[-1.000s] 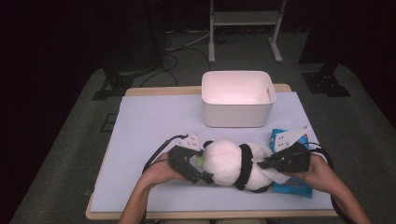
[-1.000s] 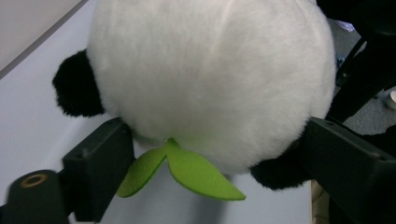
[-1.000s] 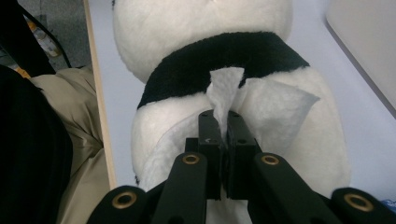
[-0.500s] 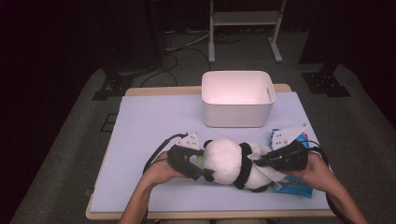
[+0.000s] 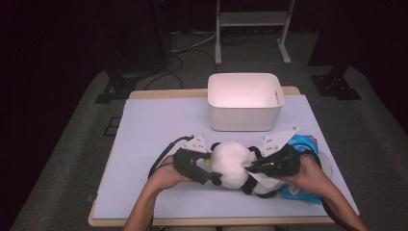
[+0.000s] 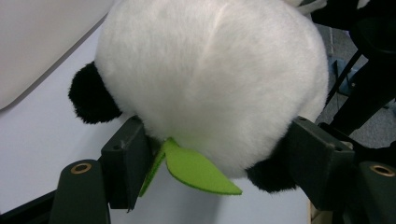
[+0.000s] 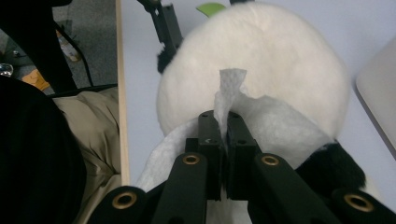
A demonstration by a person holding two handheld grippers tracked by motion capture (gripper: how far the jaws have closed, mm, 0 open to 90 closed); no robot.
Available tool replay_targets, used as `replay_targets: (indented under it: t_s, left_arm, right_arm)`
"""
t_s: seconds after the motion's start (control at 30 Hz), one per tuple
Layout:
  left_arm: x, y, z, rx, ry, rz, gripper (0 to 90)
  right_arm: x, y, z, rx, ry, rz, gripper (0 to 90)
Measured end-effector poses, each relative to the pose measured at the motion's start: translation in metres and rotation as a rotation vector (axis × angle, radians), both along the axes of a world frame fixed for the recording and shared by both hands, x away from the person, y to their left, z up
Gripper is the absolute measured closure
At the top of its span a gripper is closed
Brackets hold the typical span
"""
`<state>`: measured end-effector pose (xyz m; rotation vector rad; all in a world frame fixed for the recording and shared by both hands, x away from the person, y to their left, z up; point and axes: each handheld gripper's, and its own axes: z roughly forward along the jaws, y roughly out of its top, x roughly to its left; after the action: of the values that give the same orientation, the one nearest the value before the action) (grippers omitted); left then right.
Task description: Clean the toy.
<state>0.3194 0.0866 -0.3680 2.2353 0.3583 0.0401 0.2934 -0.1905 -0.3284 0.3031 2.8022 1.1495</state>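
A white plush panda (image 5: 233, 161) with black ears and a green felt leaf (image 6: 196, 170) lies at the front middle of the table. My left gripper (image 5: 211, 169) holds it from the left. Its jaws have just been closing and now press into both sides of the round head (image 6: 210, 79). My right gripper (image 5: 251, 166) comes in from the right, shut on a white wipe (image 7: 230, 81). The wipe drapes over the plush (image 7: 261, 51), and a pinched tip sticks up past the jaws.
A white bin (image 5: 243, 118) stands behind the plush at the middle back of the table (image 5: 154, 125). A blue pack of wipes (image 5: 305, 144) lies under my right hand. The table's front edge (image 7: 120, 93) runs close to the person's lap.
The left jaws have closed onto the panda's head. The right gripper has shifted slightly left with the wipe, over the plush.
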Motion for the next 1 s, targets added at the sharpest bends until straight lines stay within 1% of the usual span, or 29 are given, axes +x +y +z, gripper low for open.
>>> replay_targets:
  t_s: [0.17,0.23,0.47,0.7,0.77,0.83,1.0]
  left_arm:
    - [0.001,-0.004,0.004,-0.006,-0.006,0.002,28.1]
    - [0.001,-0.005,0.007,-0.003,-0.011,0.000,28.2]
    - [0.001,-0.013,0.016,0.018,-0.030,-0.008,28.2]
    - [0.002,-0.014,0.016,0.013,-0.030,-0.011,28.1]
    - [0.002,-0.013,0.015,0.016,-0.031,-0.014,28.1]
    - [0.002,-0.012,0.015,0.015,-0.028,-0.010,28.1]
    - [0.002,-0.011,0.013,0.021,-0.022,-0.007,28.0]
  right_arm:
    - [0.001,0.011,0.008,0.006,-0.005,0.024,86.6]
    - [0.001,0.016,0.012,0.010,-0.009,0.039,86.6]
    - [0.003,0.037,0.024,-0.006,-0.032,0.083,86.6]
    - [0.008,0.053,0.026,-0.011,-0.023,0.112,86.6]
    - [0.006,0.054,0.025,-0.021,-0.029,0.118,86.5]
    - [0.005,0.052,0.023,-0.022,-0.019,0.115,86.6]
    - [0.002,0.038,0.018,-0.024,-0.006,0.106,86.5]
